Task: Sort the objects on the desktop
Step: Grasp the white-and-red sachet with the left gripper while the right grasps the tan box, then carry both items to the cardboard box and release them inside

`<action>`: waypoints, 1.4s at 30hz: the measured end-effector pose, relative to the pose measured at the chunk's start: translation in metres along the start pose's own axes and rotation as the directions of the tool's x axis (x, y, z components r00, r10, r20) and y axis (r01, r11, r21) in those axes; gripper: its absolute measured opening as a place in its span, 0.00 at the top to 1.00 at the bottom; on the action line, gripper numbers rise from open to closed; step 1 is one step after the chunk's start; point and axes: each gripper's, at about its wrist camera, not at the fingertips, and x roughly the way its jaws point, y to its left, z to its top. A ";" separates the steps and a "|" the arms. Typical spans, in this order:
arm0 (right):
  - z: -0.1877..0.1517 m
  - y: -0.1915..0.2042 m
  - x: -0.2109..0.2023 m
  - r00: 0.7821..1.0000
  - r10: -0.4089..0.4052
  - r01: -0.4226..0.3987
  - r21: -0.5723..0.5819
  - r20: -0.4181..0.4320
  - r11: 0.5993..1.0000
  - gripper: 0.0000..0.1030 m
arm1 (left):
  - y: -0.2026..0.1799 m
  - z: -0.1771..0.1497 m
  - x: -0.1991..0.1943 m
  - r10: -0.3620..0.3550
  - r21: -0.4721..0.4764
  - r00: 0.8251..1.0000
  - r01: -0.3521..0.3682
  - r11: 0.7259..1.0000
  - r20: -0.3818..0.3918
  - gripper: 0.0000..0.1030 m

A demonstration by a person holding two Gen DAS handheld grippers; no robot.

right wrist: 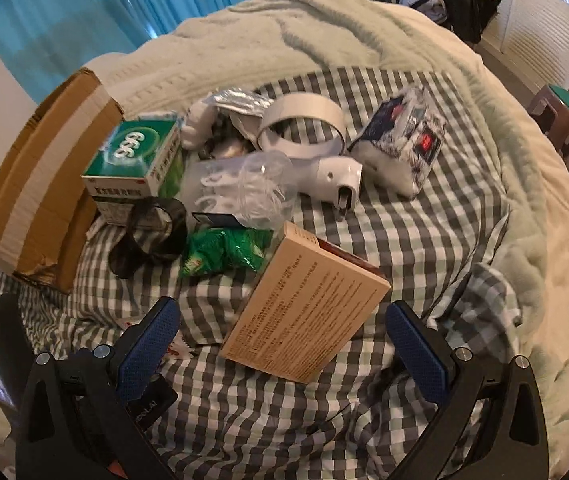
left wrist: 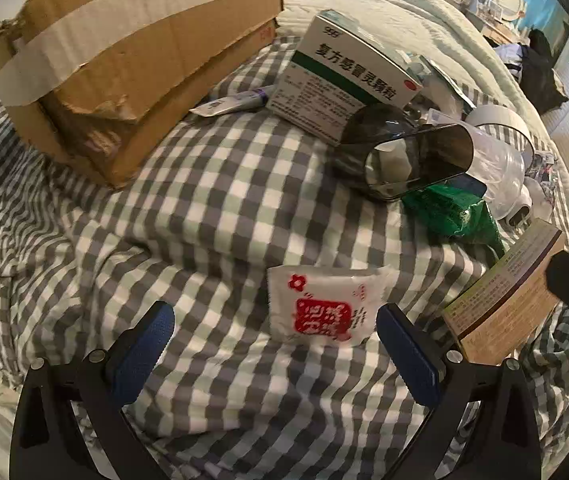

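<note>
Desktop clutter is still sitting in one heap on the grey-and-white checked bedsheet [right wrist: 424, 240], next to the taped brown cardboard box [left wrist: 124, 80], so sorting is barely getting going. Left gripper [left wrist: 275, 334] is hovering wide open around a small white sachet with red print [left wrist: 320, 308], and right gripper [right wrist: 283, 330] is gaping empty over a flat tan medicine carton [right wrist: 308, 308].

We see a grey-and-white checked sheet [left wrist: 220, 208] under a brown cardboard box [left wrist: 124, 60] banded with white tape. A white sachet [left wrist: 320, 306] carries red print. The medicine box [right wrist: 140, 164] is green and white, the crumpled packet [right wrist: 224, 252] bright green, the flat carton [right wrist: 304, 304] tan, the cup [left wrist: 400, 152] smoky dark, the curtain [right wrist: 84, 12] blue.
</note>
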 end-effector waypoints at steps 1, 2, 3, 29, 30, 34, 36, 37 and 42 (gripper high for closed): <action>0.000 -0.002 0.004 1.000 0.003 -0.003 0.015 -0.009 1.000 0.00 | -0.002 -0.001 0.002 -0.006 0.005 1.000 0.006 1.000 0.003 0.00; 0.000 -0.005 0.009 1.000 0.011 -0.010 0.033 -0.021 0.999 0.00 | -0.003 -0.001 0.003 -0.012 0.008 1.000 0.012 1.000 0.002 0.00; -0.001 -0.007 0.012 0.999 0.016 -0.014 0.047 -0.029 0.999 0.00 | -0.004 -0.002 0.005 -0.018 0.010 1.000 0.018 1.000 0.001 0.00; -0.008 -0.005 0.079 0.985 0.090 -0.063 0.176 -0.150 0.982 0.18 | 0.023 -0.013 0.005 -0.170 0.112 0.985 0.172 0.979 -0.028 0.48; -0.008 -0.003 0.079 0.985 0.082 -0.056 0.168 -0.150 0.984 0.21 | 0.026 -0.014 0.002 -0.177 0.112 0.984 0.180 0.977 -0.031 0.55; -0.009 -0.001 0.077 0.984 0.090 -0.062 0.180 -0.152 0.982 0.24 | 0.046 -0.015 -0.008 -0.245 0.239 0.967 0.253 0.937 -0.063 0.63; -0.004 0.003 0.065 0.986 0.077 -0.051 0.176 -0.148 0.983 0.24 | 0.060 -0.021 -0.020 -0.235 0.244 0.971 0.239 0.940 -0.046 0.65; -0.004 0.004 0.061 0.987 0.069 -0.043 0.173 -0.145 0.984 0.24 | 0.065 -0.021 -0.026 -0.227 0.248 0.973 0.229 0.941 -0.037 0.65; -0.001 0.001 0.040 0.991 0.068 -0.048 0.169 -0.116 0.984 0.24 | 0.086 -0.022 -0.059 -0.305 0.412 0.952 0.288 0.865 -0.025 0.65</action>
